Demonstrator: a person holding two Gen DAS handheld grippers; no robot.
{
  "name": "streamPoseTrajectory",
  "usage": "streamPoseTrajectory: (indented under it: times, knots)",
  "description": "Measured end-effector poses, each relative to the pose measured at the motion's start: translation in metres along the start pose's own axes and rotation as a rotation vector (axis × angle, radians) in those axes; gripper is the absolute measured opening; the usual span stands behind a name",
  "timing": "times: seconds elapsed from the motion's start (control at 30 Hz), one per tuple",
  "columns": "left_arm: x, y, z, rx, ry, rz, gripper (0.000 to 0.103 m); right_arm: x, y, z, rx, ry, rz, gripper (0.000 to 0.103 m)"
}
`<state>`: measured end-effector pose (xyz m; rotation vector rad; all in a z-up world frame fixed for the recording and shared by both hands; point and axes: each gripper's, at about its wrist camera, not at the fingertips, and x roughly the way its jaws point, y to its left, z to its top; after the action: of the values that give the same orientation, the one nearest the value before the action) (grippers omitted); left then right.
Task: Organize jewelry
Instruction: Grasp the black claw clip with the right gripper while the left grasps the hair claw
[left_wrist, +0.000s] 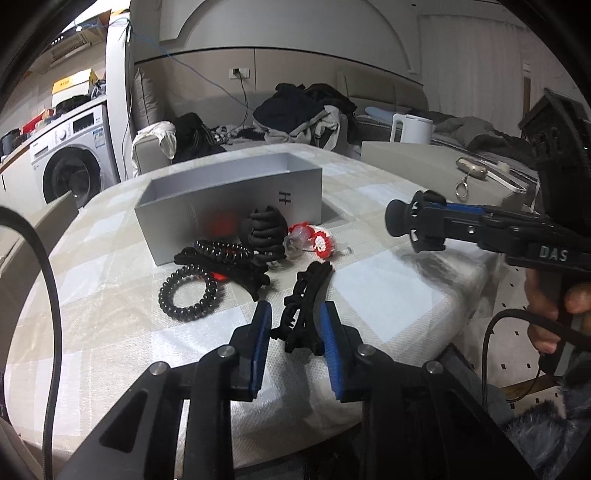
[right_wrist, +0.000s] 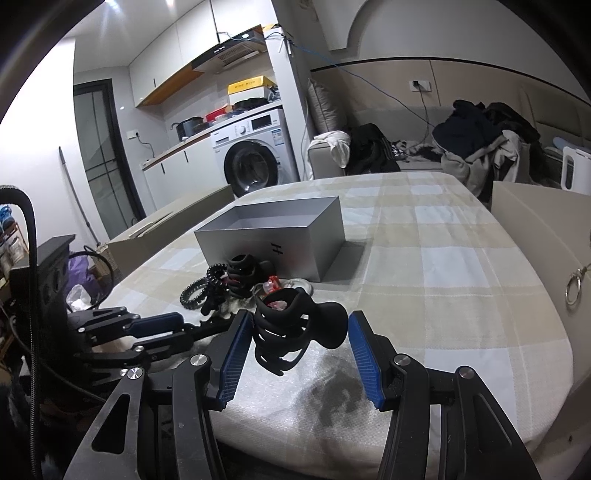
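The left gripper (left_wrist: 295, 321), low in the frame's centre, has its blue pads narrowed around a flat black clip. The right gripper (right_wrist: 299, 336) clamps a black claw clip between its pads, a hand (left_wrist: 554, 314) at lower right gripping its handle.

black claw clips (left_wrist: 301, 310) (right_wrist: 295, 328), coil ties (left_wrist: 188, 295) before open grey box (left_wrist: 229, 206)

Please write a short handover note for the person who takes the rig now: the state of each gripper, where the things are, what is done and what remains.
Left gripper: jaws around the long black hair clip lying on the table; full pad contact is not clear.
Right gripper: shut on a black claw clip, held above the table.
Grey box: open, looks empty as far as visible.
In front of the box: another claw clip, two black spiral hair ties, a red and white piece.
Done: nothing visibly boxed. Left: put everything into the box.
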<state>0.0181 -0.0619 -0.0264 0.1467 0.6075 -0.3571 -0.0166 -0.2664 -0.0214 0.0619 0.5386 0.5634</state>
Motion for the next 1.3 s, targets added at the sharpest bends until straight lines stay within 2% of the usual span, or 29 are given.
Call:
streamPoseTrajectory:
  times: [0.2, 0.4, 0.5, 0.53, 0.6, 0.67, 0.83, 0.93, 1.0, 1.07, 1.1, 1.13, 1.17, 1.3]
  knots:
    - [0.0, -0.002, 0.0, 0.025, -0.007, 0.007, 0.022, 0.001, 0.001, -0.001, -0.006, 0.002, 0.002, 0.052]
    - [0.01, 0.0, -0.005, 0.005, 0.034, -0.028, 0.022, 0.002, 0.0, -0.001, -0.001, 0.004, -0.006, 0.052]
    - [0.012, 0.0, -0.003, -0.005, 0.042, -0.013, 0.023, 0.002, 0.0, -0.001, 0.002, 0.003, -0.007, 0.053]
    - [0.012, 0.0, -0.003, -0.008, 0.04, -0.004, 0.027, 0.002, 0.0, -0.001, 0.003, 0.004, -0.007, 0.053]
    - [0.012, 0.0, -0.001, -0.007, 0.032, 0.0, 0.041, 0.002, 0.0, -0.002, 0.003, 0.004, -0.007, 0.053]
    - [0.012, -0.002, 0.003, -0.006, 0.013, -0.004, 0.059, 0.002, 0.0, -0.002, 0.003, 0.004, -0.007, 0.053]
    - [0.024, -0.004, 0.005, 0.004, 0.045, -0.03, 0.06, 0.0, 0.0, -0.001, 0.004, -0.005, -0.006, 0.052]
    - [0.032, -0.006, 0.002, 0.005, 0.079, -0.033, 0.059, 0.004, -0.001, -0.002, -0.006, 0.011, -0.039, 0.05]
    - [0.03, -0.004, 0.0, -0.01, 0.073, -0.039, 0.055, 0.01, -0.005, -0.004, 0.007, 0.041, -0.046, 0.049]
    - [0.028, -0.001, 0.001, -0.018, 0.07, -0.033, 0.032, 0.012, -0.009, -0.004, 0.02, 0.061, -0.049, 0.049]
    - [0.028, 0.0, 0.001, -0.024, 0.071, -0.034, 0.028, 0.013, -0.009, -0.005, 0.023, 0.063, -0.052, 0.049]
    - [0.027, 0.003, 0.001, -0.034, 0.071, -0.038, 0.017, 0.013, -0.01, -0.005, 0.024, 0.066, -0.053, 0.05]
    - [0.026, 0.006, 0.001, -0.052, 0.07, -0.053, 0.014, 0.014, -0.01, -0.005, 0.022, 0.068, -0.048, 0.05]
    - [0.022, 0.011, 0.001, -0.081, 0.055, -0.071, 0.014, 0.019, -0.008, -0.007, 0.012, 0.096, -0.042, 0.05]
